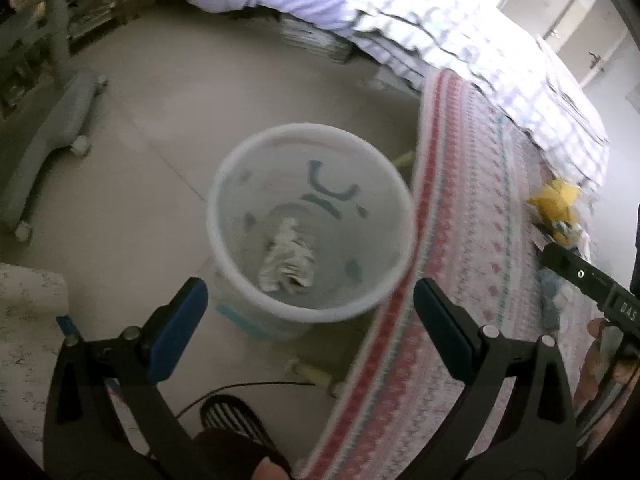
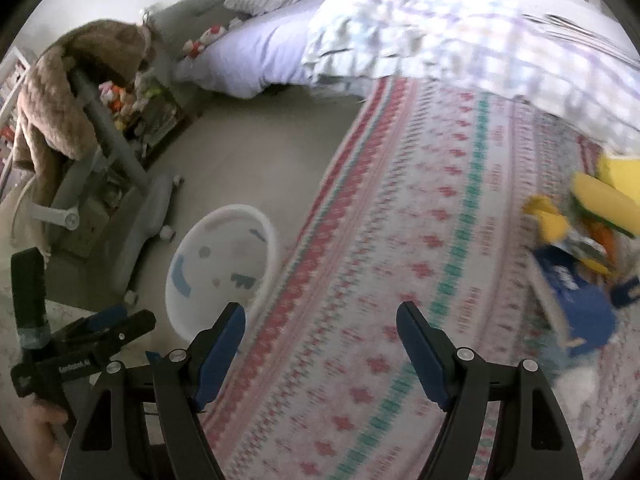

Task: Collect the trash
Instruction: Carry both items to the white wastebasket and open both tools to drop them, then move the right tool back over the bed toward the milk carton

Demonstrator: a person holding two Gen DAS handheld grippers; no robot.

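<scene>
Left wrist view looks down into a white bin (image 1: 310, 220) standing on the tiled floor (image 1: 160, 92), just beside the hanging edge of a patterned bedspread (image 1: 472, 208). A crumpled wad of paper (image 1: 288, 256) lies at the bin's bottom. A grey chair base (image 1: 52, 140) on castors sits well apart to the left, and a striped slipper (image 1: 232, 420) shows below the bin (a dark cord runs past it). Nothing stands between the gripper and the bin's mouth.

The left gripper (image 1: 310, 304) hangs over the near rim with its jaws spread wide and nothing between them. The right gripper (image 2: 320, 324) is over the bedspread, its jaws also well apart and empty, touching nothing.

The trash still on the bed, a heap of yellow and blue wrappers (image 2: 580, 248), lies near the checked duvet (image 2: 460, 32), off to the right of the right gripper. Only the right wrist view shows this heap clearly, along with a brown fleece (image 2: 60, 92) draped over the chair and the pillows at the bed's head; the bin's contents are seen only from the left wrist.
</scene>
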